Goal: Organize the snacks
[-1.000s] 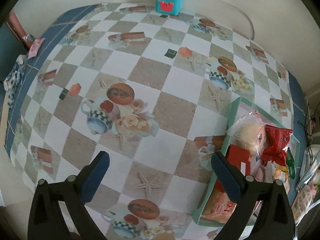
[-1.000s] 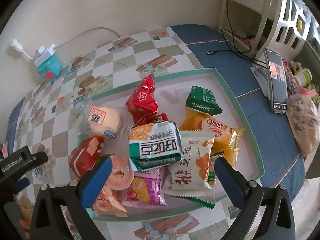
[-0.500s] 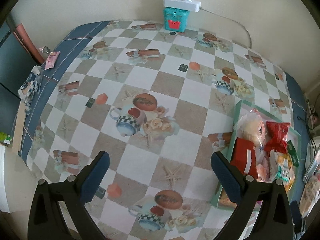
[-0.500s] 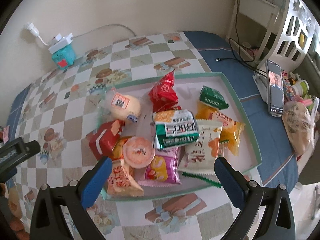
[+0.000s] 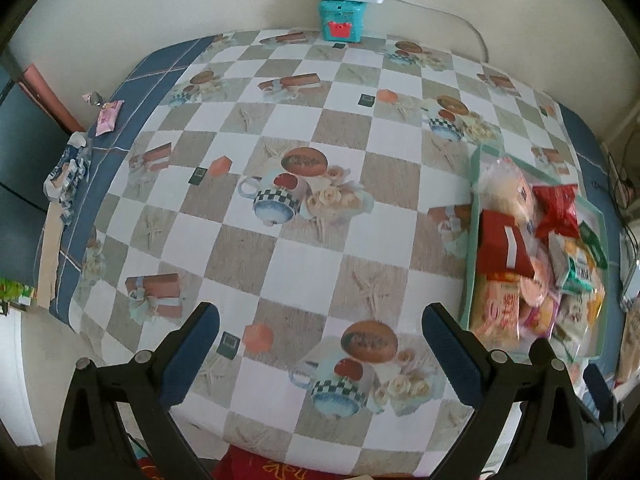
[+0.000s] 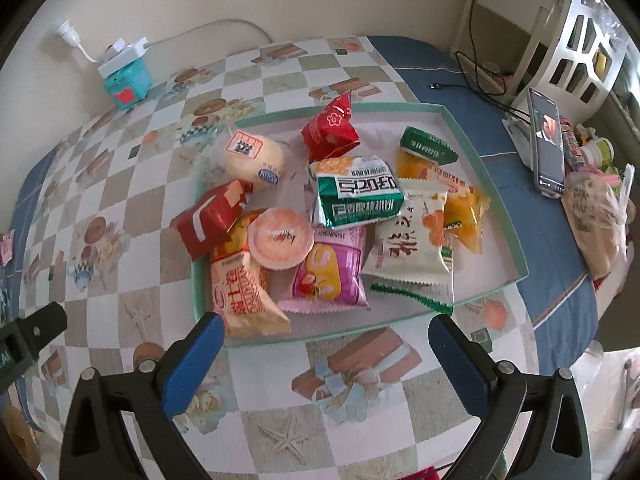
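A checkered tablecloth (image 5: pixel 304 240) covers the table, the green-rimmed tray (image 6: pixel 500 208) heaped with snack packets (image 6: pixel 356 192) sits at its right end, a phone (image 6: pixel 546 148) stands farther right, and both the left gripper (image 5: pixel 320 344) and right gripper (image 6: pixel 324 344) hover spread wide, empty.

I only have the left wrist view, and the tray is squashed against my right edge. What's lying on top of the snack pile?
Observer: A green and white packet lies on top, near the middle of the tray.
Operator: Anything beyond the tray on its other side?
Observer: A phone stands propped on a stand on the blue cloth.
Operator: Is the right gripper holding anything?
Observer: No, the right gripper is open and empty, by the tray's near rim.
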`<state>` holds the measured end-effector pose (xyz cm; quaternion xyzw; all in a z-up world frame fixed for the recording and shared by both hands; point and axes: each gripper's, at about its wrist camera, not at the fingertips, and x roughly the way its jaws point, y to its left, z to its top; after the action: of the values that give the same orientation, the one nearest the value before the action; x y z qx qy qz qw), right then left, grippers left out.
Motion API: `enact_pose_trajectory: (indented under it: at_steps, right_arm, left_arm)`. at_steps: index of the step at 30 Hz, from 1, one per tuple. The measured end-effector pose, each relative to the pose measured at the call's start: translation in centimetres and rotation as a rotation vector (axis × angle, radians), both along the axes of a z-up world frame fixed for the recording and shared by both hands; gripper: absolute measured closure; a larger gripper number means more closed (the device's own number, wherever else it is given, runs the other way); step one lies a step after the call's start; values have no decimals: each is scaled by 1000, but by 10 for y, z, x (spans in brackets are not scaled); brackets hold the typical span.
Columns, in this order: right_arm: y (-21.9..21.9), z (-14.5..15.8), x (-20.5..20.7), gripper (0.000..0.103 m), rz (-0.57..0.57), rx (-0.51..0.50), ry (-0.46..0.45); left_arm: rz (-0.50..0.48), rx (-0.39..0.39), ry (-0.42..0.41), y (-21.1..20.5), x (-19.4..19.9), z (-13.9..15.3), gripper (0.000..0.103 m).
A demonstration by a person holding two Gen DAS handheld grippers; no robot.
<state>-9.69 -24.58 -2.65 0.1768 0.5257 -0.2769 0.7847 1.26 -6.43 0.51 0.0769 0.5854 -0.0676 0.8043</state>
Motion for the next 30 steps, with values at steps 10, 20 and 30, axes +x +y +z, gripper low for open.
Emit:
enact_pose_trajectory:
  at_steps: [10,20,30]
  right_arm:
    - [18,4,-16,0,18,-12,-13]
    - [24,5,-21,0,26,-21,-12]
    - [25,6,-19,0,30,-31,-11]
  left_arm:
    - [-15,48,-20,27,-17,-12,2]
    - [-36,74,-23,35,-23,-20,2]
    - [-41,72,-36,32,-23,-18,2]
